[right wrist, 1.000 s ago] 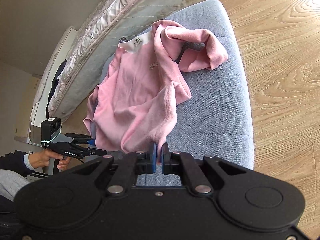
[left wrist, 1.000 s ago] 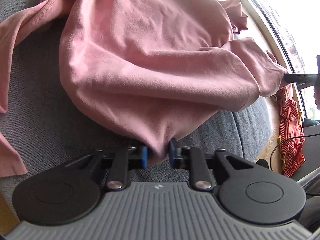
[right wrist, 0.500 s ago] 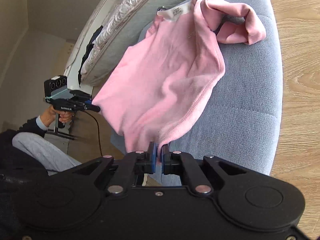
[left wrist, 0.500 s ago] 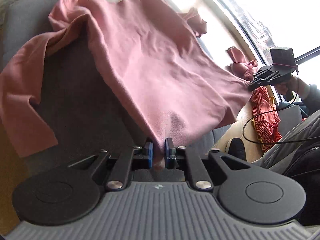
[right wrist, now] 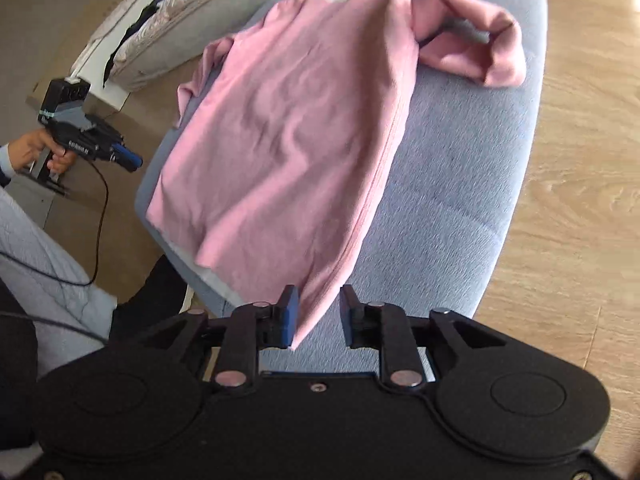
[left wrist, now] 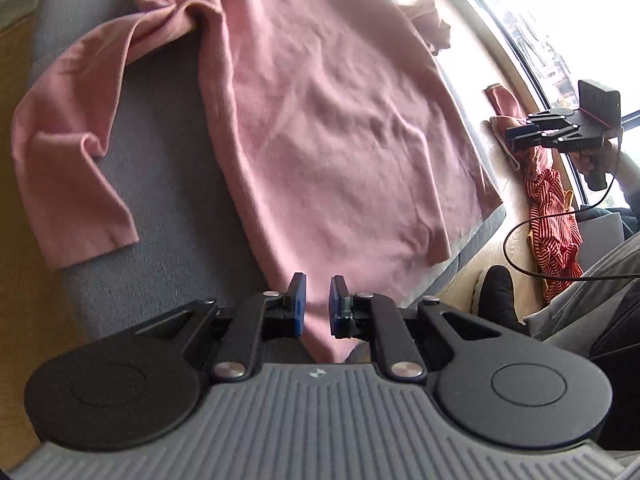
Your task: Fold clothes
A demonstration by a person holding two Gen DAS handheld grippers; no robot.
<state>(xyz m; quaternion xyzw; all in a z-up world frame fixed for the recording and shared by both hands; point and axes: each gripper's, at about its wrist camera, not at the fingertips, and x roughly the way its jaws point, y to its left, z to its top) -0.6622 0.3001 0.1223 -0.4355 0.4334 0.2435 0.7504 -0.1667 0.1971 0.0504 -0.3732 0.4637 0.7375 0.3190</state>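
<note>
A pink sweater (left wrist: 340,140) lies spread, collar far, on a grey-blue cushion (left wrist: 160,200). My left gripper (left wrist: 318,306) is shut on its near hem, with pink fabric filling the narrow gap between the blue pads. One sleeve (left wrist: 68,152) trails off to the left. In the right wrist view the sweater (right wrist: 288,140) runs down to my right gripper (right wrist: 318,314). Its jaws are opening; the hem corner hangs against the left pad (right wrist: 289,316), clear of the right one. Each gripper shows in the other's view: right (left wrist: 514,136), left (right wrist: 134,162).
A red striped garment (left wrist: 554,232) and another pink one (left wrist: 506,104) lie on the floor by the window. The person's grey trouser leg (left wrist: 580,312), black sock (left wrist: 494,292) and a cable (left wrist: 520,232) are near the cushion's edge. Wooden floor (right wrist: 580,160) surrounds it; quilted bedding (right wrist: 168,12) lies behind.
The sweater went from bunched and lifted to stretched out flat over the cushion. The right jaws, shut on the hem before, have parted. The left jaws keep the same narrow gap.
</note>
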